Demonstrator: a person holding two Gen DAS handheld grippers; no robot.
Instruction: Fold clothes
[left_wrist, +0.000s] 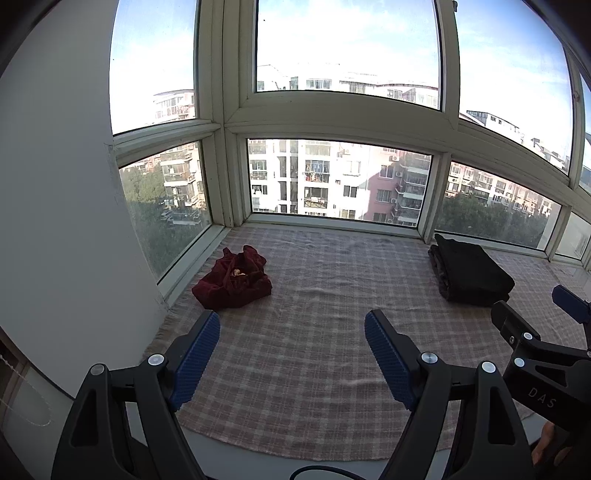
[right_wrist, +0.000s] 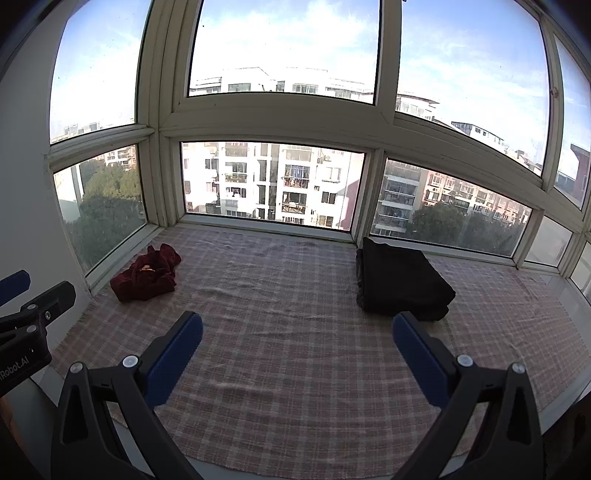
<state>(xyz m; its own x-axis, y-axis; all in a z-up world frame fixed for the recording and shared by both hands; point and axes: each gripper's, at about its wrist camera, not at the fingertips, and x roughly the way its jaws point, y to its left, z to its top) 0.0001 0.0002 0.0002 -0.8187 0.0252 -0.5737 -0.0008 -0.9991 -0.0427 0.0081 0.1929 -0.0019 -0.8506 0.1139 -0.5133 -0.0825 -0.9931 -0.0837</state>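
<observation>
Grippers both spread wide and empty: left gripper (left_wrist: 291, 354), right gripper (right_wrist: 297, 356). Red garment (left_wrist: 232, 282) lies crumpled at ten o'clock on the plaid cloth (left_wrist: 314, 332); black stack (left_wrist: 471, 275) at two. Likely soft, light, limp: pinch a raised edge.

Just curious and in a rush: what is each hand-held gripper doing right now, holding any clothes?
Left hand-held gripper: open, holding nothing.
Right hand-held gripper: open, holding nothing.
</observation>
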